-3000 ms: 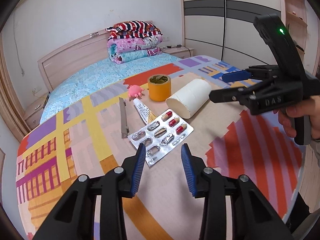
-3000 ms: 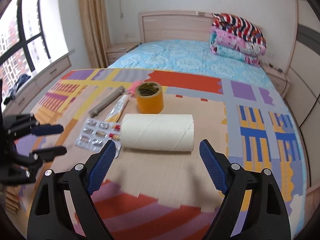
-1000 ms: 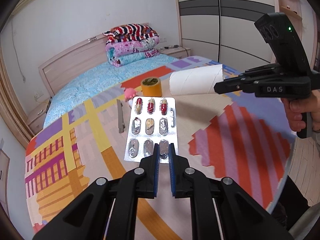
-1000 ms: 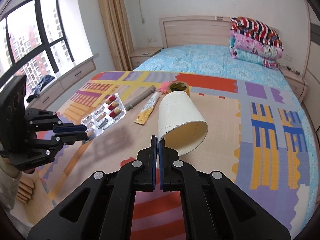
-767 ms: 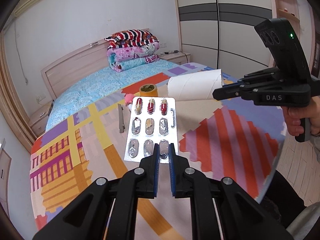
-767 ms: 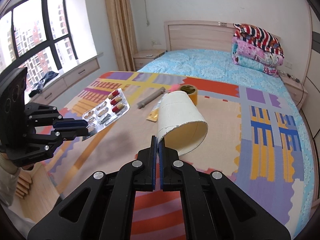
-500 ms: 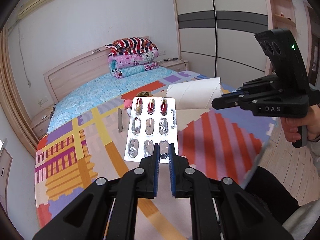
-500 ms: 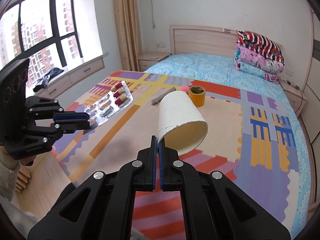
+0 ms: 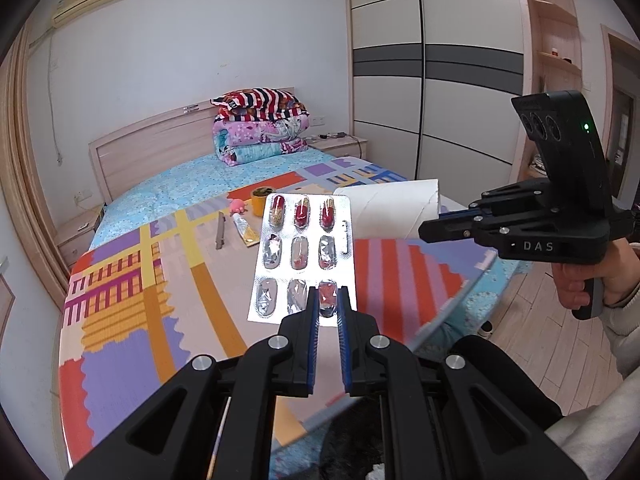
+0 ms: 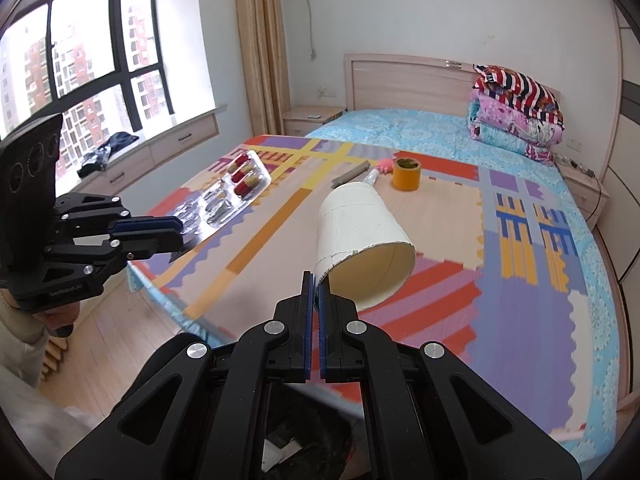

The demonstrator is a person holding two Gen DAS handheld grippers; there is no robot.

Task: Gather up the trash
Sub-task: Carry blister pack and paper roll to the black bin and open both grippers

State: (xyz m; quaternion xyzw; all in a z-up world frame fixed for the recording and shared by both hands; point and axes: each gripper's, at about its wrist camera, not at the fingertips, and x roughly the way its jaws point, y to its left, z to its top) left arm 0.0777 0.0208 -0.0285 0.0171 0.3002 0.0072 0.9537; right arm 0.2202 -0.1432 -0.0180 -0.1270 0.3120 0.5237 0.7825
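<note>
Above the patterned mat, a blister pack is clamped at its near edge by the left tongs; a cardboard tube is pinched at its rim by the right tongs.

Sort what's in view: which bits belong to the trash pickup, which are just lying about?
Job:
- silver foil pill blister pack, clamped in the left hand-held gripper
- white cardboard tube, pinched by its rim in the right hand-held gripper

Lying about:
- orange tape roll
- pink toy
- grey stick
- folded quilts
</note>
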